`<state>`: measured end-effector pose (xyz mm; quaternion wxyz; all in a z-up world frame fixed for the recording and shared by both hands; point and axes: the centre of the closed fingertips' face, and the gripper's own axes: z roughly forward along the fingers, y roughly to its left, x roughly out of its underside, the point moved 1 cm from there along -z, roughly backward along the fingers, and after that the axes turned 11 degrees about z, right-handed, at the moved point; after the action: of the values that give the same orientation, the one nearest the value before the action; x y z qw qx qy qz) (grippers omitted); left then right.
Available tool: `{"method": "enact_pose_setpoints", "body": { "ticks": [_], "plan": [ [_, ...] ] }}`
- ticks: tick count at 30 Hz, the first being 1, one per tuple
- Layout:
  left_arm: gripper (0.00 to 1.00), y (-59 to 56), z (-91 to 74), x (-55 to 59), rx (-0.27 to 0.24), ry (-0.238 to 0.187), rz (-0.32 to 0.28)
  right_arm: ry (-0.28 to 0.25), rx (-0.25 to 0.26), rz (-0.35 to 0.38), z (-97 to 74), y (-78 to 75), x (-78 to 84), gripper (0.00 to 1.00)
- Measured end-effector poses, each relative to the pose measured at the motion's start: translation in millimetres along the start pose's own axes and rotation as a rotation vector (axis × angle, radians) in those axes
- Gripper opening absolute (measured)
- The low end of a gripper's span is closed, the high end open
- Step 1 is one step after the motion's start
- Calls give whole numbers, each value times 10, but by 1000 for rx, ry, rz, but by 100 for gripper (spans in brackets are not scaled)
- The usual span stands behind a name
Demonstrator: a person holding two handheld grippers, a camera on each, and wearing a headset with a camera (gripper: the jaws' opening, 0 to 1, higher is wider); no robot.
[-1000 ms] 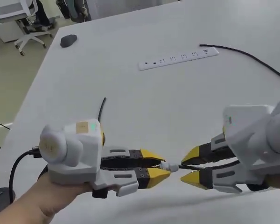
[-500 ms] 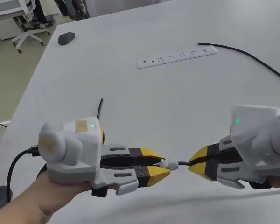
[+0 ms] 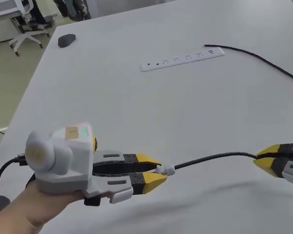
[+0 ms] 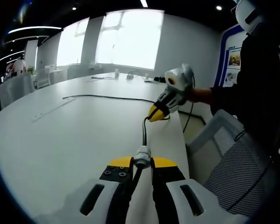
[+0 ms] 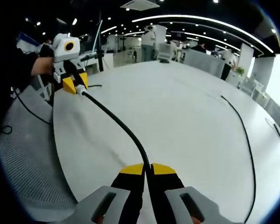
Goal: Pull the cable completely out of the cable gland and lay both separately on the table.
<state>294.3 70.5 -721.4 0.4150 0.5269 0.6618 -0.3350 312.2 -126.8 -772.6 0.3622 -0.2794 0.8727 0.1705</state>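
Observation:
My left gripper (image 3: 157,171) is shut on a small white cable gland (image 3: 164,170), held just above the white table. A black cable (image 3: 212,158) runs out of the gland to the right, where my right gripper (image 3: 258,160) is shut on it near the picture's edge. In the left gripper view the gland (image 4: 142,157) sits between the yellow jaw tips (image 4: 141,163), and the cable (image 4: 144,133) rises to the other gripper (image 4: 155,115). In the right gripper view the cable (image 5: 115,122) leads from my closed tips (image 5: 147,168) to the gland (image 5: 79,89) in the far gripper (image 5: 74,87).
A white power strip (image 3: 182,59) with a black lead (image 3: 263,61) lies at the far side of the table (image 3: 136,112). A dark mouse (image 3: 66,40) rests near the far left edge. An office chair (image 3: 19,24) stands beyond the table.
My right gripper has closed on the cable and pulled away to the right. A long stretch of black cable now shows between the gland and the right jaws. The left gripper moved a little left.

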Motion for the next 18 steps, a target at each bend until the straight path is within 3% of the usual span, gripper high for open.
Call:
{"method": "enact_pose_setpoints", "body": {
  "ticks": [2, 5, 11, 13, 14, 15, 16, 17, 18],
  "plan": [
    [15, 8, -19, 16, -5, 6, 1, 5, 41, 28, -44, -135, 57, 0],
    [15, -1, -37, 36, -4, 10, 0, -6, 59, 82, -90, -267, 88, 0],
    [15, -24, -51, 63, 0, 11, 1, 69, 125, 63, -114, -502, 250, 0],
    [15, -22, -54, 89, 0, 19, 4, 94, 134, 52, -99, -524, 299, 0],
    [15, -27, -55, 94, 1, 20, 4, 138, 126, 25, -90, -514, 362, 1],
    [15, -31, -57, 102, 2, 23, 3, 143, 101, 2, -74, -466, 360, 1],
    [15, -37, -61, 106, 5, 27, 3, 137, 64, -58, -59, -394, 320, 2],
    [15, -44, -67, 92, 6, 24, 10, 124, 57, -60, -54, -374, 287, 7],
    [15, -42, -71, 89, 6, 24, 18, 85, 50, -4, -40, -334, 183, 13]
  ]
}}
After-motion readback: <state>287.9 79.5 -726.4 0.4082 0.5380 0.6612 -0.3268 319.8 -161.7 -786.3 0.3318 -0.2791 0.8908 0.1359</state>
